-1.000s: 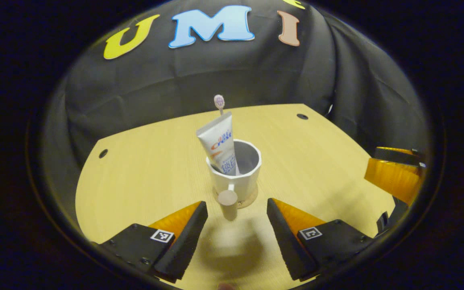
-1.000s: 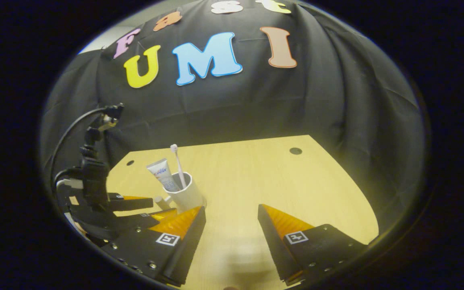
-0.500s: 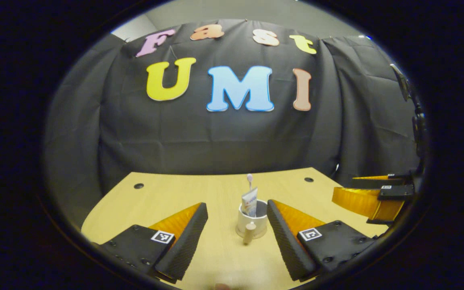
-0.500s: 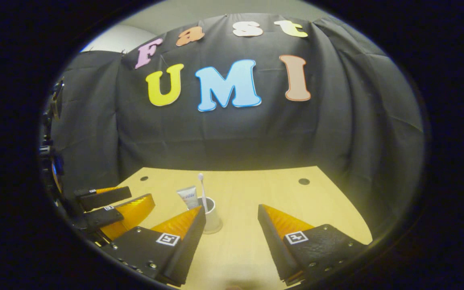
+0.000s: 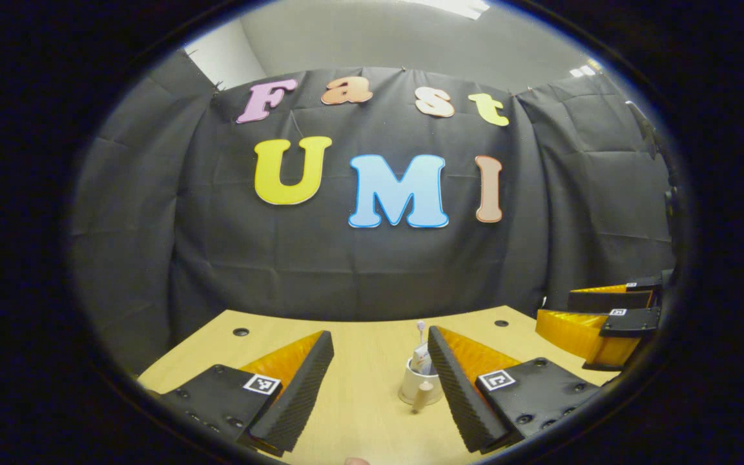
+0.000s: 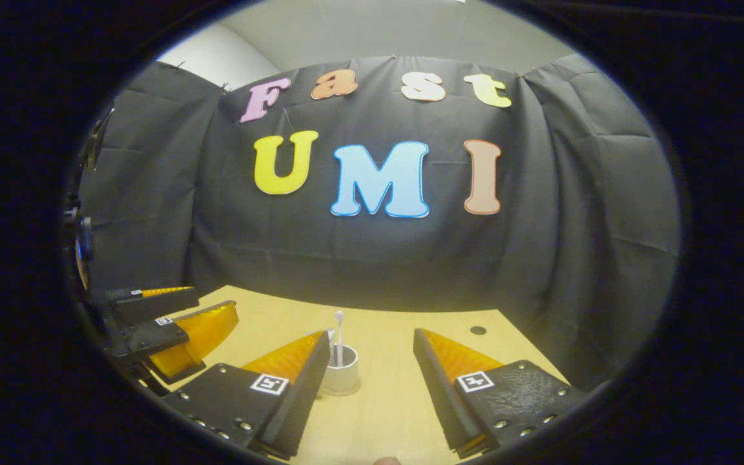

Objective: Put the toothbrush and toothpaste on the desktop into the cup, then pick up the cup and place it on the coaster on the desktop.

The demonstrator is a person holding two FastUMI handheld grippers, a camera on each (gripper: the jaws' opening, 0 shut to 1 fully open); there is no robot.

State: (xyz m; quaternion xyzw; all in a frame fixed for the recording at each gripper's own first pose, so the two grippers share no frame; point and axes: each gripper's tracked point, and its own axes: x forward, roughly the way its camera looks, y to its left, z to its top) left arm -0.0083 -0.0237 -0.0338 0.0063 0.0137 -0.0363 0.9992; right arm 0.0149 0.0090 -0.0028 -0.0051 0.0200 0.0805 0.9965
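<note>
Between the parted left tongs [image 5: 380, 361], the cup [image 5: 414, 390].

The left gripper [image 5: 378, 381] hangs above the surface [image 5: 359, 420], its fingers [image 5: 298, 387] spread wide with nothing between them. The right gripper [image 6: 369, 387] hangs at about the same height over the surface, fingers [image 6: 294, 394] equally parted and bare. In each view the other gripper appears beside it, apparently open, though the edge distortion makes that hard to judge.
</note>
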